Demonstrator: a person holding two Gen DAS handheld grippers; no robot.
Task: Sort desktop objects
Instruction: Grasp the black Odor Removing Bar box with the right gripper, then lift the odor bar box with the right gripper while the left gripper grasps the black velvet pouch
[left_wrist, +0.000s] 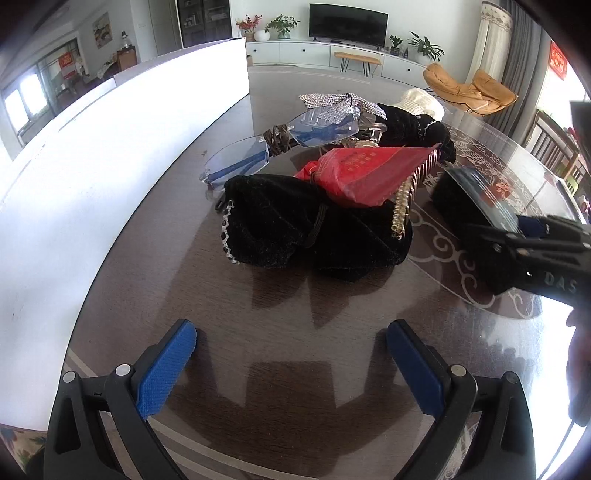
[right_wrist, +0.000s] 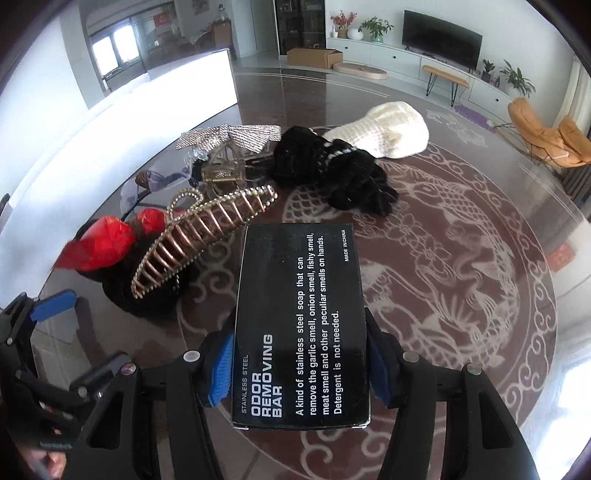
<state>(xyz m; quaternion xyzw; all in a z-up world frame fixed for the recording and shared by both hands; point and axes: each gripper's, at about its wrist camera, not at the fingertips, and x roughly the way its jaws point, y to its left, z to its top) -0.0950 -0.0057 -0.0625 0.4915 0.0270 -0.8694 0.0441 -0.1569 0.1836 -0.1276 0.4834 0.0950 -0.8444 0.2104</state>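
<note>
Right tool (right_wrist: 301, 369) pinches a black box (right_wrist: 301, 325) labelled "odor removing bar" between its blue pads; box sits over the tabletop (right_wrist: 461, 258), near the right side of the clutter pile. Left tool (left_wrist: 291, 358) is spread wide, nothing between its pads, low over the tabletop in front of the pile. Pile holds a black velvet bow (left_wrist: 295, 229) with a red wrapper (left_wrist: 358, 177) on top, a gold hair claw (right_wrist: 199, 243) leaning on it, clear glasses (left_wrist: 280, 147), a sequin bow (right_wrist: 229, 136), a black scrunchie (right_wrist: 332, 170) and a cream knit piece (right_wrist: 388, 133).
</note>
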